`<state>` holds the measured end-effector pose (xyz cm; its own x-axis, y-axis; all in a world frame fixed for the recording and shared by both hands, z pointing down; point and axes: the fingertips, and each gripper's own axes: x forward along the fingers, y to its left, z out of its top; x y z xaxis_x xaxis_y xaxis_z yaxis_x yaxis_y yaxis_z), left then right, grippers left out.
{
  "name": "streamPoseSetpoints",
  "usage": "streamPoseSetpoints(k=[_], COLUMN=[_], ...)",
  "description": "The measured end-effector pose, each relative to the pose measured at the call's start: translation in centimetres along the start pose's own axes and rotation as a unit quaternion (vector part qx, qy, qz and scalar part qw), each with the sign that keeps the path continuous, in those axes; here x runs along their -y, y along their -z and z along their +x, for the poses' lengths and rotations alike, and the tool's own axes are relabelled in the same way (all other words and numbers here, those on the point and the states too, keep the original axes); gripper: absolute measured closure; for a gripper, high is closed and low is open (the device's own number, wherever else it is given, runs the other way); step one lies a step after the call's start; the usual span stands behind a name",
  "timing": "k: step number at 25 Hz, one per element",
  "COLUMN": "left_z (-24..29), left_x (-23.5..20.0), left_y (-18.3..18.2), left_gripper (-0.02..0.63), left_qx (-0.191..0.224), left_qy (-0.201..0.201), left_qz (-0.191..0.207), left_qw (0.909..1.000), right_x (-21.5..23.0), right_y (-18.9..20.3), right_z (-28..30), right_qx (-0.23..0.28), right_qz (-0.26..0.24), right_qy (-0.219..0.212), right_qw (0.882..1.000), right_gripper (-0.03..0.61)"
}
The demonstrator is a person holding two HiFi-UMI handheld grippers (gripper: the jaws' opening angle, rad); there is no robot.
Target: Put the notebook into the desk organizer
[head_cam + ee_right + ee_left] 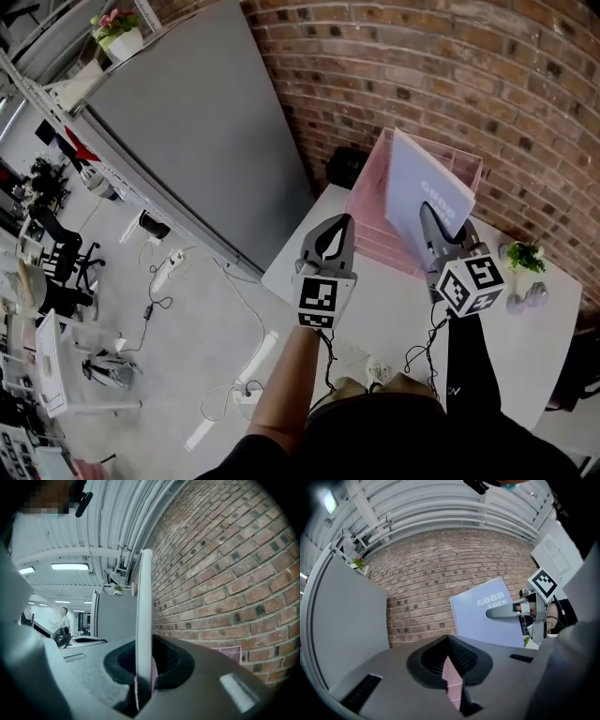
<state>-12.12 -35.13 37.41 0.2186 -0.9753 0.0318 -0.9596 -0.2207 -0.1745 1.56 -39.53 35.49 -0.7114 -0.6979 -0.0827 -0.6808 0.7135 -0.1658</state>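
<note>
- The right gripper [429, 217] has its fingers clamped on the lower part of the notebook [422, 183]. In the right gripper view the notebook stands edge-on between them as a pale upright strip [143, 620].
- The notebook is in the air, upright, over the pink desk organizer [367, 204] and towards its brick-wall side. It does not appear to be seated in it yet.
- The left gripper [339, 225] hangs just at the near side of the desk organizer. Its fingers are drawn together with only a sliver between them, and they hold nothing.
- The step in hand looks like the lowering. The notebook's flat face should run parallel to the desk organizer's dividers, with the bottom edge going in first.
- The grip sits low on a thin, wide cover, so it will want to swing. A slow, straight descent with no roll of the wrist suits it.
- The fingers should let go only once the bottom edge rests inside the desk organizer. The left gripper could steady the organizer's near wall if it slides on the tabletop [394, 309].
- The notebook covers the desk organizer's slots in the head view, so which compartment lies under it cannot be told.
- The right gripper view shows only a corner of pink mesh [229, 653], low beside the wall.
- In the left gripper view a finger of the right gripper [501, 612] crosses the printed cover [485, 620], and only a pink strip of the desk organizer shows through the left fingers.
</note>
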Motion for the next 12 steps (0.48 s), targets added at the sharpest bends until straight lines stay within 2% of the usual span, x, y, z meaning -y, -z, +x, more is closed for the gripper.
streamPoseSetpoints(k=[7, 12], left_z=[1.5, 1.6], left_x=[0.2, -0.3], left_y=[-0.1, 0.0], left_gripper=[0.607, 0.607], left_qx=[-0.005, -0.008], left_qy=[-0.015, -0.025], left_qz=[0.011, 0.011], left_qw=[0.9998, 0.9996], right_x=[0.4, 0.0], right_y=[0.5, 0.5], right_z=[1.6, 2.6], right_qx=[0.001, -0.003], right_qz=[0.041, 0.092], right_qy=[-0.034, -0.067], right_qw=[0.999, 0.994], right_gripper=[0.548, 0.548])
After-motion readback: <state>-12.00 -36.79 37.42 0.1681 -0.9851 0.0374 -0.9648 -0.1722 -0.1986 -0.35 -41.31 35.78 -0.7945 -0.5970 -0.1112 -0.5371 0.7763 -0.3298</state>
